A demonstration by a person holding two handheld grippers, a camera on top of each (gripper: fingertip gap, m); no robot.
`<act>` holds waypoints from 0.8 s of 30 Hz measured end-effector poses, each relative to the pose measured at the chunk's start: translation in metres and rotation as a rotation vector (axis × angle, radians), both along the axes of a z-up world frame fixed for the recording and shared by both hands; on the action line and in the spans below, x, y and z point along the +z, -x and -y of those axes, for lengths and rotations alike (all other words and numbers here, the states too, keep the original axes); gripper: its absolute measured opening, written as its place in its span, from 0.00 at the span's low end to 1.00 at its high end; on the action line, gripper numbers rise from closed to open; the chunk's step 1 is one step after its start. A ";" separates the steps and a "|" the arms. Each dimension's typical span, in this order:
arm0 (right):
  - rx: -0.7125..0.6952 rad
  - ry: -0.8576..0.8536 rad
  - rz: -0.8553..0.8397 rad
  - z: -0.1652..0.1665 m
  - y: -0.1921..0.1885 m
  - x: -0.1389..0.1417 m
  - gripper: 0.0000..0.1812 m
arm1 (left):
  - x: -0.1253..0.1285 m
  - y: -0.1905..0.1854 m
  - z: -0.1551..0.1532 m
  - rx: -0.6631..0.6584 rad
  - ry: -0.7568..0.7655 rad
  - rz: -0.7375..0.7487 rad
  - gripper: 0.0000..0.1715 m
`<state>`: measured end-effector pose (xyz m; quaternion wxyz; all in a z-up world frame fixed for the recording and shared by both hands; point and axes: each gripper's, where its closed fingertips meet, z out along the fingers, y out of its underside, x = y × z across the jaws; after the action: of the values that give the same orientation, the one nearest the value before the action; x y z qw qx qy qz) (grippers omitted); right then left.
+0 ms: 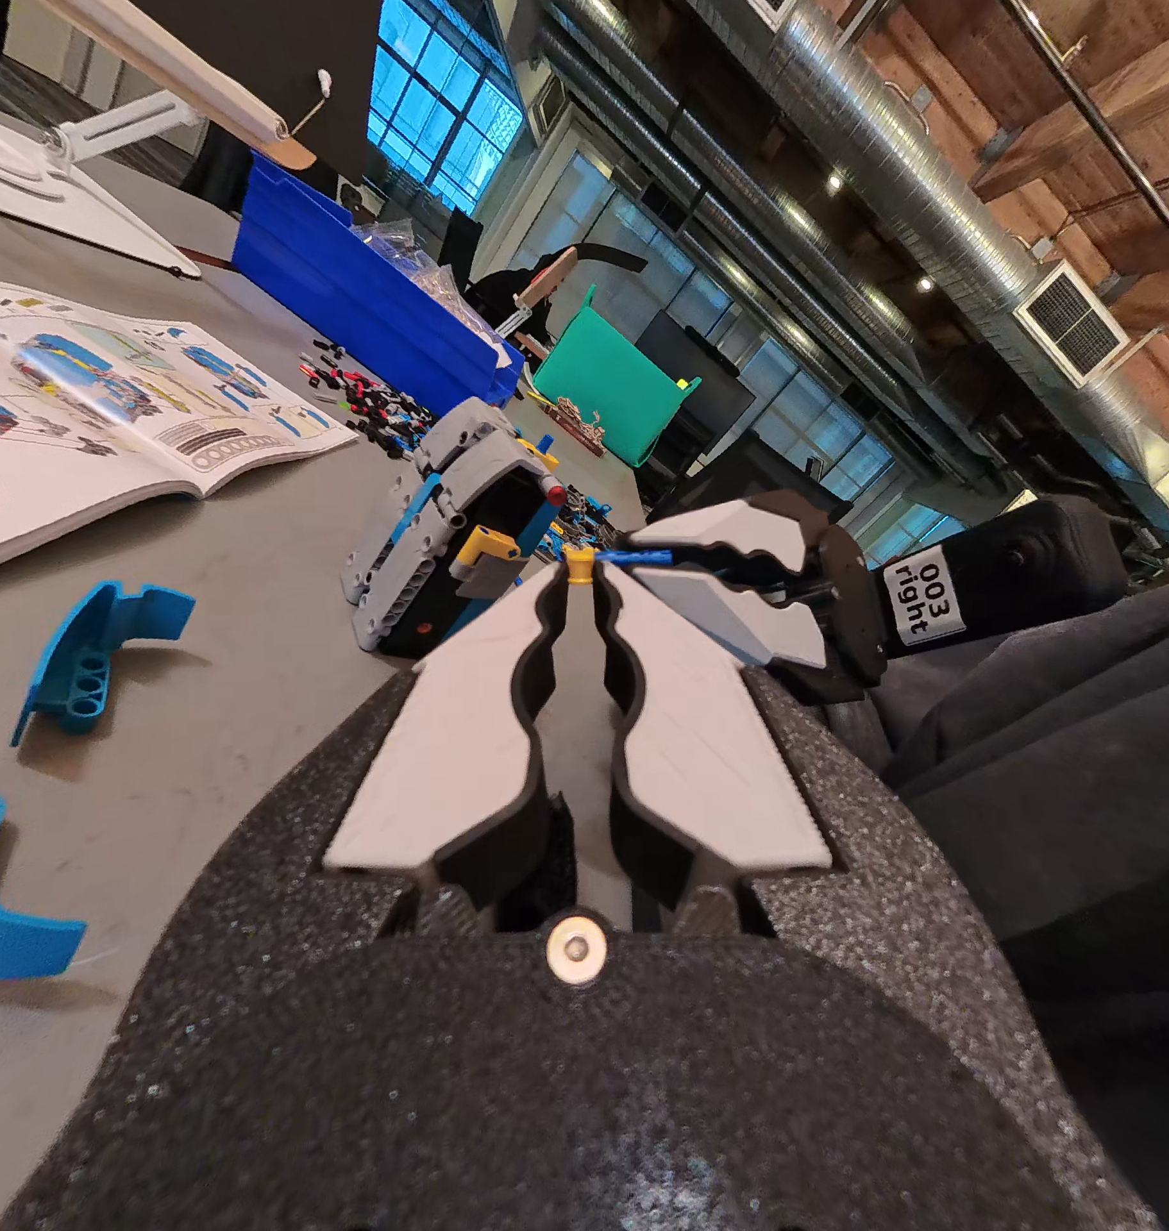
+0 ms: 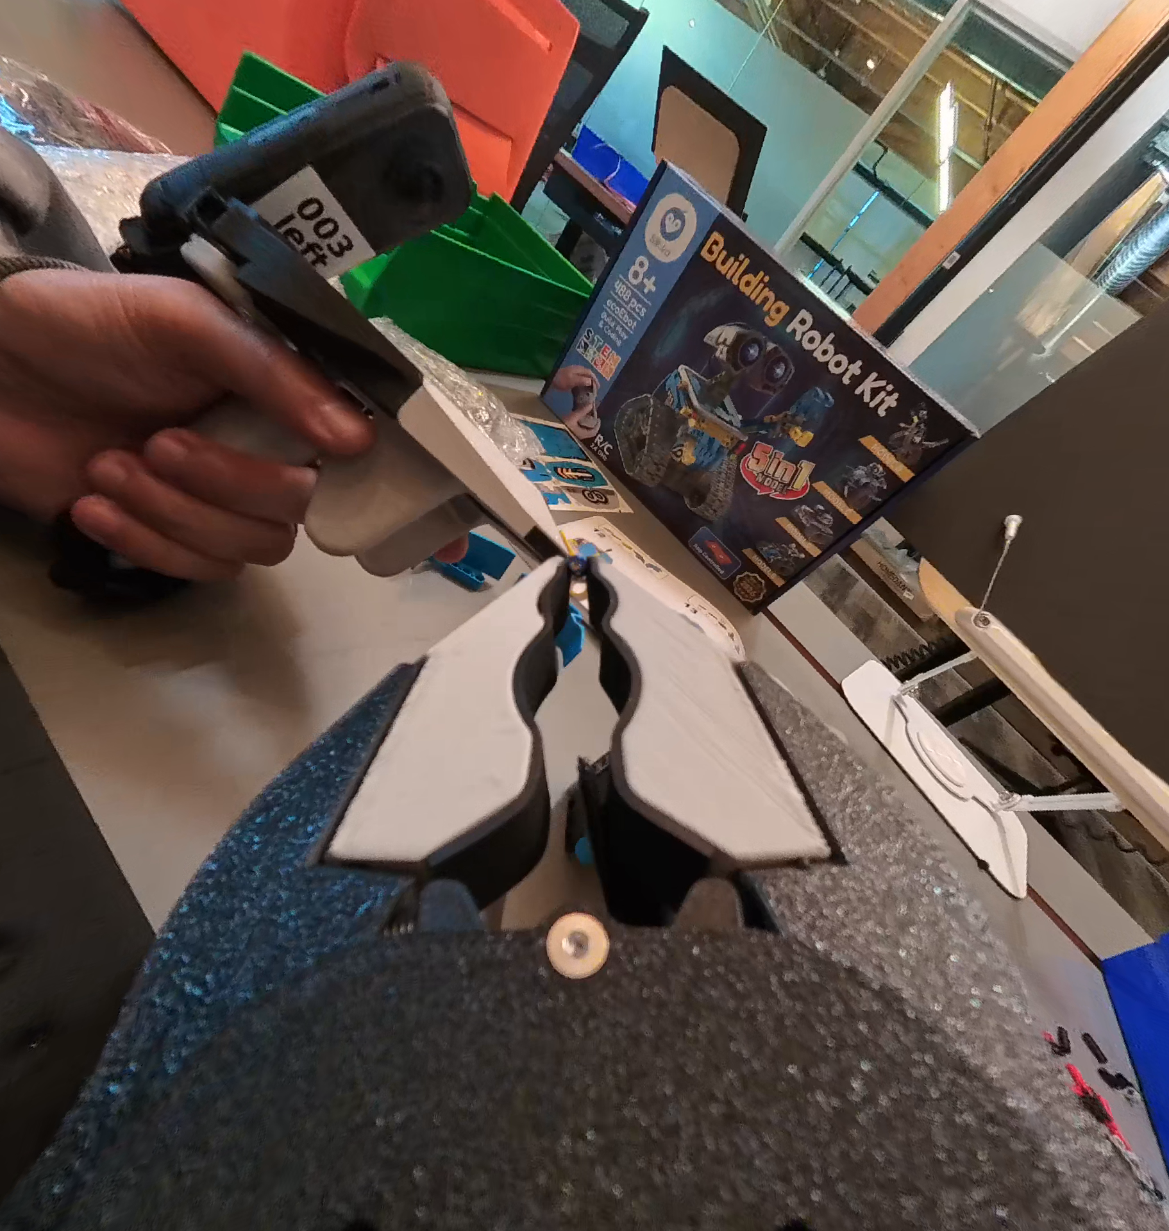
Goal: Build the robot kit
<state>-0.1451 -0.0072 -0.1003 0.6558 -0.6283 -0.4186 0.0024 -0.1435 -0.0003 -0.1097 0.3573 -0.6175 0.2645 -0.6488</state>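
Note:
In the left wrist view my left gripper (image 1: pixel 576 574) is shut on a small yellow connector (image 1: pixel 578 565), held above the grey table (image 1: pixel 248 599). My right gripper (image 1: pixel 641 558) comes in from the right, shut on a thin blue pin (image 1: pixel 635 556) whose end meets the yellow connector. In the right wrist view my right gripper (image 2: pixel 578 566) pinches the blue pin (image 2: pixel 580 558) at its tips. The left gripper (image 2: pixel 551 541), held by a hand (image 2: pixel 135 413), touches it from the left. A part-built grey, blue and black model (image 1: pixel 448 533) stands just behind the tips.
An open instruction booklet (image 1: pixel 135 413), two blue curved panels (image 1: pixel 102 653) (image 1: pixel 8 919), a pile of small parts (image 1: pixel 375 400) and a blue bin (image 1: pixel 368 286) lie to the left. A kit box (image 2: pixel 755 413), green bins (image 2: pixel 475 286), a sticker sheet (image 2: pixel 568 473) and a white lamp base (image 2: pixel 934 766) stand around. Left and right tips are no more than a few centimetres apart.

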 end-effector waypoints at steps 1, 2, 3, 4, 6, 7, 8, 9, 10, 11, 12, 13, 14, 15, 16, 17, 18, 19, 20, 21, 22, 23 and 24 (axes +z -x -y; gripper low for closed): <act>-0.002 0.010 0.007 -0.001 0.000 -0.003 0.02 | -0.001 0.000 -0.001 0.004 0.004 -0.002 0.04; -0.010 0.013 0.013 -0.002 -0.001 -0.004 0.02 | 0.000 0.001 -0.002 0.007 0.015 0.006 0.04; -0.017 0.018 0.022 -0.002 -0.002 -0.005 0.02 | 0.000 0.002 -0.004 0.010 0.023 0.009 0.04; -0.015 0.019 0.022 -0.002 -0.002 -0.006 0.02 | -0.001 0.002 -0.004 0.009 0.022 0.004 0.04; -0.020 0.026 0.029 -0.003 -0.002 -0.007 0.02 | -0.002 0.001 -0.003 0.022 0.002 -0.015 0.04; -0.023 0.027 0.037 -0.003 -0.002 -0.008 0.02 | -0.003 0.001 -0.004 0.027 -0.007 -0.026 0.04; -0.028 0.029 0.046 -0.004 -0.002 -0.010 0.02 | -0.005 0.001 -0.004 0.035 -0.018 -0.040 0.04; -0.036 0.031 0.058 -0.004 -0.002 -0.011 0.02 | -0.005 0.001 -0.005 0.050 -0.037 -0.053 0.04; -0.042 0.024 0.068 -0.004 -0.002 -0.012 0.02 | -0.006 0.001 -0.004 0.057 -0.058 -0.064 0.04; -0.048 0.016 0.082 -0.005 -0.003 -0.012 0.02 | -0.006 0.000 -0.004 0.060 -0.072 -0.073 0.04; -0.055 0.005 0.102 -0.005 -0.003 -0.013 0.02 | -0.007 0.001 -0.005 0.057 -0.066 -0.074 0.04; -0.061 -0.008 0.123 -0.005 -0.003 -0.014 0.02 | -0.007 0.001 -0.005 0.049 -0.053 -0.070 0.04; -0.065 -0.021 0.135 -0.004 -0.003 -0.014 0.02 | -0.007 0.000 -0.004 0.043 -0.049 -0.067 0.04; -0.069 -0.027 0.144 -0.004 -0.003 -0.014 0.02 | -0.007 0.000 -0.004 0.048 -0.058 -0.071 0.04; -0.073 -0.029 0.151 -0.005 -0.004 -0.014 0.02 | -0.007 0.000 -0.004 0.053 -0.062 -0.074 0.04; -0.072 -0.028 0.150 -0.005 -0.004 -0.015 0.02 | -0.007 0.000 -0.004 0.049 -0.056 -0.071 0.04; -0.070 -0.027 0.145 -0.005 -0.004 -0.015 0.02 | -0.007 0.001 -0.004 0.043 -0.047 -0.064 0.04; -0.070 -0.026 0.141 -0.005 -0.005 -0.014 0.02 | -0.006 0.001 -0.004 0.043 -0.046 -0.060 0.04; -0.070 -0.027 0.134 -0.004 -0.005 -0.013 0.02 | -0.006 0.000 -0.004 0.042 -0.056 -0.062 0.04; -0.064 -0.030 0.124 -0.003 -0.004 -0.011 0.02 | -0.006 -0.001 -0.002 0.040 -0.069 -0.068 0.04; -0.064 -0.025 0.120 -0.003 -0.004 -0.011 0.02 | -0.006 -0.001 -0.002 0.047 -0.076 -0.074 0.04; -0.064 -0.023 0.124 -0.004 -0.004 -0.012 0.02 | -0.007 -0.001 -0.003 0.050 -0.072 -0.077 0.04; -0.065 -0.021 0.131 -0.005 -0.004 -0.013 0.02 | -0.008 -0.001 -0.003 0.045 -0.059 -0.077 0.04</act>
<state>-0.1411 -0.0022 -0.1135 0.6332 -0.6335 -0.4400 -0.0642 -0.1429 0.0031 -0.1177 0.3795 -0.6371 0.2829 -0.6083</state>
